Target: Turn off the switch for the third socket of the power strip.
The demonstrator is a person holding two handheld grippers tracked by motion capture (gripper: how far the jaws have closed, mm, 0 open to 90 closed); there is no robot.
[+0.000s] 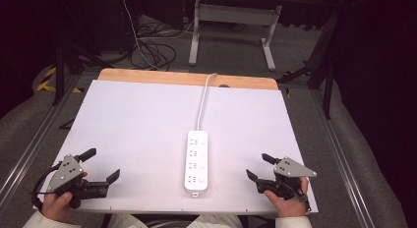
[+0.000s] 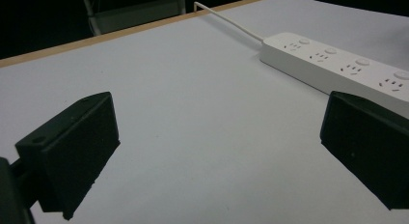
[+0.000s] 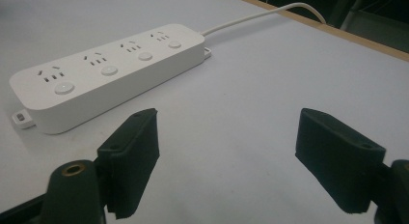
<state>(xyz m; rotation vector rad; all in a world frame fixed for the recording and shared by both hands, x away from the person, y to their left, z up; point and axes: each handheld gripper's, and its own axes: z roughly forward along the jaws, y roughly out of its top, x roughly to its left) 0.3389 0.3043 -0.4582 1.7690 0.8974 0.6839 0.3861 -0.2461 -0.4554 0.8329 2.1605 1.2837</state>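
A white power strip (image 1: 196, 161) with several sockets and round buttons lies lengthwise at the middle of the white table top (image 1: 137, 120), its white cable (image 1: 203, 98) running off the far edge. My left gripper (image 1: 102, 164) rests open near the front left corner, nothing between its jaws. In the left gripper view the power strip (image 2: 337, 64) lies ahead to the right, beyond the open left gripper (image 2: 217, 142). My right gripper (image 1: 258, 166) stands open at the front right, to the right of the strip. In the right gripper view the power strip (image 3: 103, 72) sits ahead to the left of the empty right gripper (image 3: 226, 156).
The table has a bare wooden strip (image 1: 187, 78) along its far edge. Beyond it stand a white desk frame (image 1: 231, 26) and loose cables (image 1: 152, 53) on the grey floor. Metal rails (image 1: 29, 144) run along both sides of the table.
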